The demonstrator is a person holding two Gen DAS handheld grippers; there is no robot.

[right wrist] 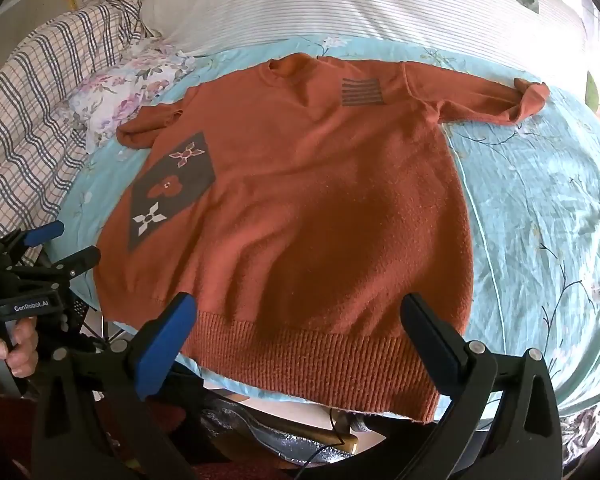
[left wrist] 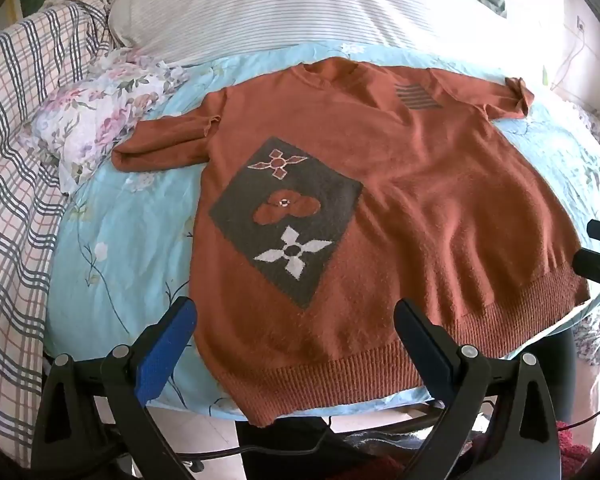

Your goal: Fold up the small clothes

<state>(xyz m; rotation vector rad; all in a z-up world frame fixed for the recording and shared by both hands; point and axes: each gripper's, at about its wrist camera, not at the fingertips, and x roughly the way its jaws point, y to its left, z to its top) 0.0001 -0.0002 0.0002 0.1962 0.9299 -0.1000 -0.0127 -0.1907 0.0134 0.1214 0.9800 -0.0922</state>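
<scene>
Two grippers hover wide open and empty — the left gripper (left wrist: 294,320) and the right gripper (right wrist: 298,316) — over the ribbed hem of a rust-orange sweater (left wrist: 380,200). It lies flat, sleeves spread, on a pale blue floral bedspread (left wrist: 132,232) (striped pillow (left wrist: 280,4) beyond the collar).

my right gripper (left wrist: 598,254) cut by left-wrist frame edge, only finger tips visible, my hand (right wrist: 18,346) clipped at right-wrist frame edge, sweater (left wrist: 380,200) left sleeve end folded under, cuff hidden, hem overhangs bed edge
</scene>
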